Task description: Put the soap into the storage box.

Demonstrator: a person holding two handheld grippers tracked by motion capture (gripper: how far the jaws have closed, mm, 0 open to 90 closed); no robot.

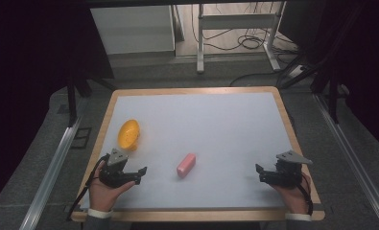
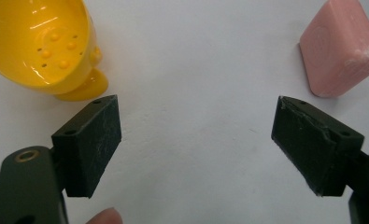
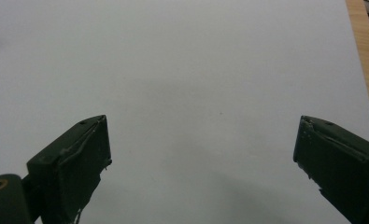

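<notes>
My left gripper (image 2: 196, 140) sits low at the near left of the table (image 1: 225, 124), its jaws spread wide with nothing but bare white surface between them; neither pad touches anything. My right gripper (image 3: 201, 158) rests at the near right, jaws just as far apart and empty, looking out over plain tabletop toward the wooden edge. Just ahead of the left gripper, off one jaw, the yellow dish (image 2: 42, 46) lies tipped on its side, its hollow with the small bumps and holes facing me. Off the other jaw is the pink soap bar (image 2: 341, 51), lying flat near the middle of the table, apart from the dish. To my mind the soap is the thing to go for: I should swing the left gripper toward it, line the pads up across its narrow sides, come down low and close gently so the slick block does not squirt out.
</notes>
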